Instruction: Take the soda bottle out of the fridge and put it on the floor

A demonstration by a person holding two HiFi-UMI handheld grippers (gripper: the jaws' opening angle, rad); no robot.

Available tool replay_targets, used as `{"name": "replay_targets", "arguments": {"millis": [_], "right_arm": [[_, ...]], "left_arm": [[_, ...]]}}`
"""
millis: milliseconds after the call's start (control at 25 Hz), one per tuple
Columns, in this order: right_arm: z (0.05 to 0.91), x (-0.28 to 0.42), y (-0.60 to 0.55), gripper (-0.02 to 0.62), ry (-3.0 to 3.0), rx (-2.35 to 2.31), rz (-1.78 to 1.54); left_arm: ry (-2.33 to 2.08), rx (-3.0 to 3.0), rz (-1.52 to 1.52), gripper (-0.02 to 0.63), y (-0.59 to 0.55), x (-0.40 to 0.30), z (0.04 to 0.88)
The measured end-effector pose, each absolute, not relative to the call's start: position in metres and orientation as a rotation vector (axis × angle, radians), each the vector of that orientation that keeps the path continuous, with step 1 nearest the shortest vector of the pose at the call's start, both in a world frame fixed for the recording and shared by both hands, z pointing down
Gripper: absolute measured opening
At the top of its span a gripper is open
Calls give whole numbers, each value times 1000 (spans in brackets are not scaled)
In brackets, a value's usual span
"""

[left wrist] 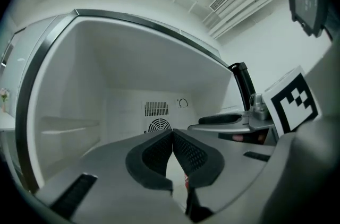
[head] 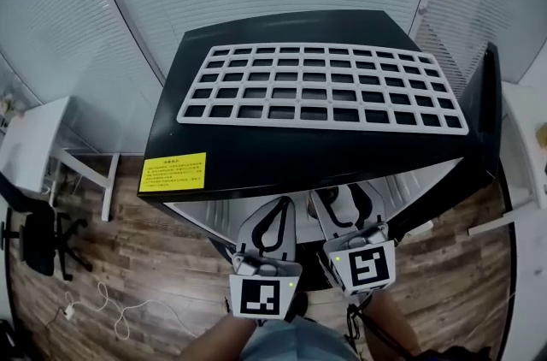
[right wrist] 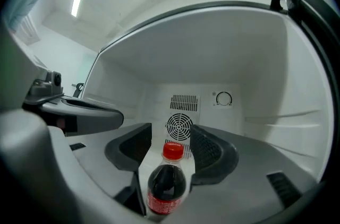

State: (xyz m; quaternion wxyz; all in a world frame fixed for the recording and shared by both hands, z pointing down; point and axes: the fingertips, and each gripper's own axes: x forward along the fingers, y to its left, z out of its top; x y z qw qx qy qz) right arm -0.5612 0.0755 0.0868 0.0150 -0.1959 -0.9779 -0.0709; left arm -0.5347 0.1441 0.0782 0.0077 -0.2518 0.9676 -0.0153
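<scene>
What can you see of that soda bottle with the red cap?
The soda bottle looks like clear plastic, filled with dark drink, with a red screw cap and a red label low on its body. It stands upright on the white floor inside the fridge, in front of the fan grille on the back wall. The right gripper has its jaws apart on either side of it; neither pad seems to press on it.

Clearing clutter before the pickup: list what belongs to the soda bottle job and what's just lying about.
Job: soda bottle; fridge; right gripper, open with the bottle between its jaws; wooden floor.
Lying about: white rack on the fridge top; yellow label; office chair; cable; desk.
</scene>
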Motion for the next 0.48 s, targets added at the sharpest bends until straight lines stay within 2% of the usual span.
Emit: {"name": "replay_targets", "arguments": {"millis": [480], "right_arm": [[101,-594,76,229,-2944,-605,-251]], "left_arm": [[3074,-877,-61,17,131,-552,88]]}}
